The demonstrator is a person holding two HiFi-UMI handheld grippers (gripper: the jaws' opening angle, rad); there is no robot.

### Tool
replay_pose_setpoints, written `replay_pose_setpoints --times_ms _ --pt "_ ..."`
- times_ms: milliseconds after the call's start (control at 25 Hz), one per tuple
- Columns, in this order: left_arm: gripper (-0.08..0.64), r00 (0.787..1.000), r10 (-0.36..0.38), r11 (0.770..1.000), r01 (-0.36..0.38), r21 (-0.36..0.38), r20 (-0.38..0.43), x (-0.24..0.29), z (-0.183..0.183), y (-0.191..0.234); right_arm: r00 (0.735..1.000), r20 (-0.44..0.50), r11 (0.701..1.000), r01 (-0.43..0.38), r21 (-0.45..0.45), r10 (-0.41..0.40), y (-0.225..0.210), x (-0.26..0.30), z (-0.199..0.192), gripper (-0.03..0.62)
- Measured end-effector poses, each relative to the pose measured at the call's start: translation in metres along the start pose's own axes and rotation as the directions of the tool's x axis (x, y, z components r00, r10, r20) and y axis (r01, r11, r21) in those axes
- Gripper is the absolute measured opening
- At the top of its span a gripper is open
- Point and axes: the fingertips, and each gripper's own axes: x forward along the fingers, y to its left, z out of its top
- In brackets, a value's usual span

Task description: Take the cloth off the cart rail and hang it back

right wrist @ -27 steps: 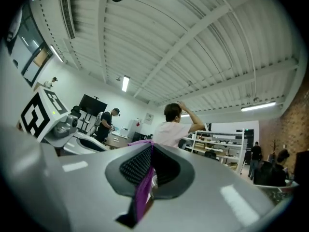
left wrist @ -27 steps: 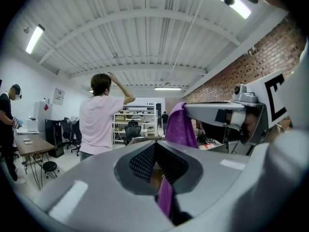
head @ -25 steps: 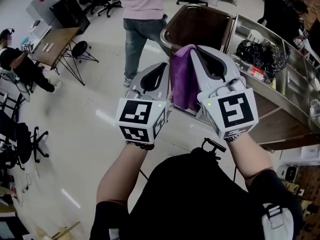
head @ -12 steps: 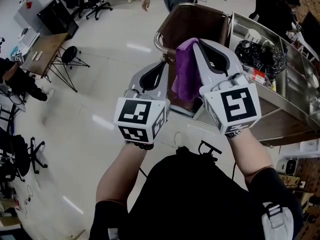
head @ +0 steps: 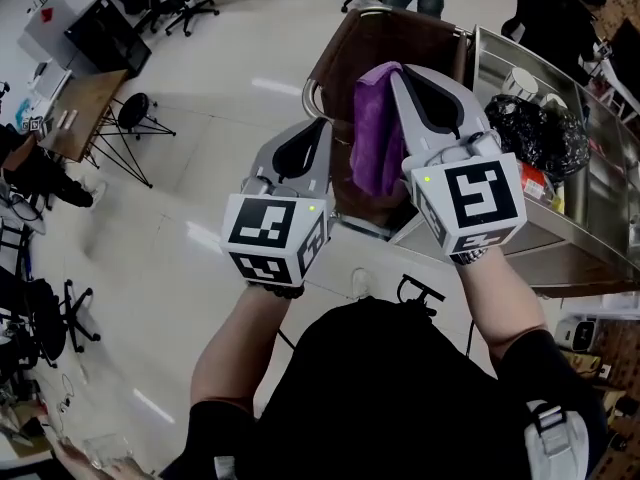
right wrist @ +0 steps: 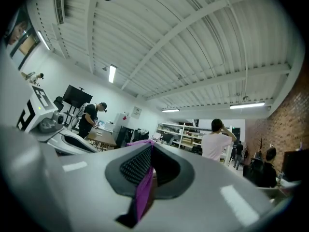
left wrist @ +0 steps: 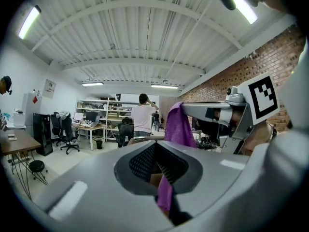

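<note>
Cloth (head: 377,153) farther forward; between right gripper's (head: 398,76) jaws

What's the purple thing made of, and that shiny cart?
The purple cloth looks like soft, matte fabric, maybe microfibre: it droops in loose folds. The cart looks like bare metal, probably stainless steel: it is grey and smooth and reflects the light.

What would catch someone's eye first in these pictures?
The bright purple cloth, pinched between the left gripper and the right gripper at picture centre, both shut on it. Next, the black-and-white marker cubes nearest the camera, and the brown-and-steel cart just beyond them.
</note>
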Motion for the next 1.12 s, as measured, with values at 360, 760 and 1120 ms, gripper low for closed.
replay_pose_setpoints --times_ms 360,760,1120 --pt "-0.003 0.999 -0.006 1.000 0.006 -0.011 -0.032 0.068 -0.016 0.029 0.996 -0.093 0.999 0.013 0.032 -0.010 -0.046 0.059 -0.062 0.006" --pt "-0.003 0.998 -0.011 1.000 0.010 -0.014 -0.058 0.103 -0.026 0.046 0.976 -0.218 0.998 -0.008 0.070 0.023 -0.060 0.095 -0.113 0.009" --pt "-0.003 0.998 -0.014 1.000 0.013 -0.014 -0.069 0.115 -0.036 0.045 0.963 -0.264 0.995 -0.029 0.096 0.053 -0.062 0.097 -0.136 0.091"
